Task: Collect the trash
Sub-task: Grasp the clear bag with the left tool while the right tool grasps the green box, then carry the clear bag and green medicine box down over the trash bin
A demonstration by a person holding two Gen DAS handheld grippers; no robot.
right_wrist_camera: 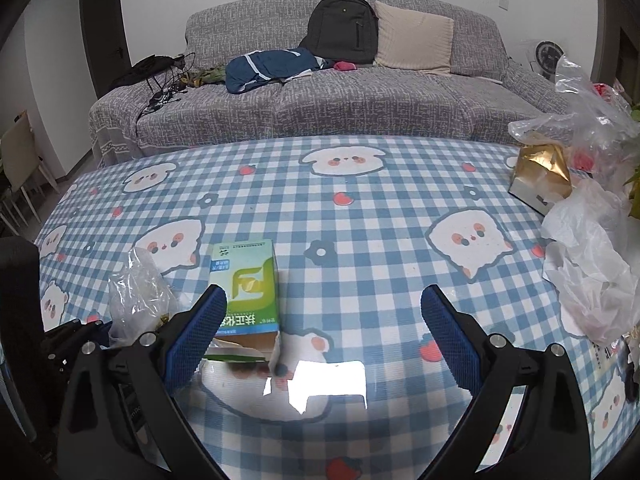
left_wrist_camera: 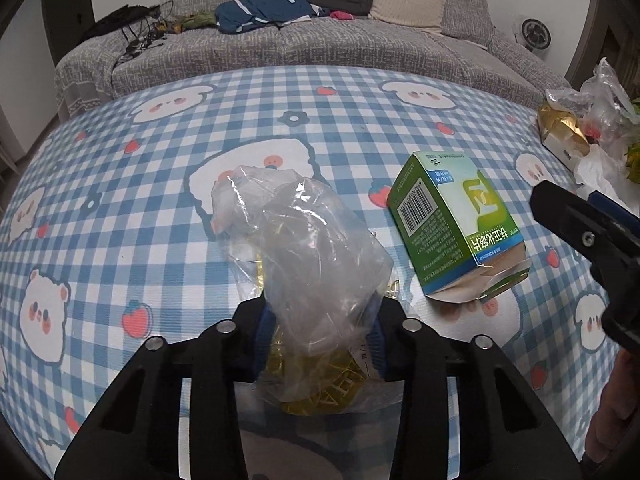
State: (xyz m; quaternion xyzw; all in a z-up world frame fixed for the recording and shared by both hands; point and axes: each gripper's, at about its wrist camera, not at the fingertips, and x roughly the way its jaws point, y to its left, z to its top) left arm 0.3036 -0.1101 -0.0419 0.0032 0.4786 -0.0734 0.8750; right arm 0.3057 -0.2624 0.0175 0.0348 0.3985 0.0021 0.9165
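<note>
My left gripper [left_wrist_camera: 320,316] is shut on a crumpled clear plastic bag [left_wrist_camera: 308,248] with gold-printed wrapping inside, held just above the checked tablecloth [left_wrist_camera: 160,200]. A green and white carton [left_wrist_camera: 452,228] lies on its side to the right, its torn flap toward me. In the right wrist view the carton [right_wrist_camera: 248,284] lies just ahead of my left fingertip [right_wrist_camera: 212,304]. My right gripper [right_wrist_camera: 324,300] is open and empty over the cloth. The bag also shows at the left in the right wrist view [right_wrist_camera: 140,296].
A pile of plastic bags [right_wrist_camera: 592,264] and a gold-topped box [right_wrist_camera: 540,176] sit at the table's right edge. A grey sofa [right_wrist_camera: 320,100] with a backpack, cushion and clothes stands behind the table. Chairs [right_wrist_camera: 20,168] stand at the far left.
</note>
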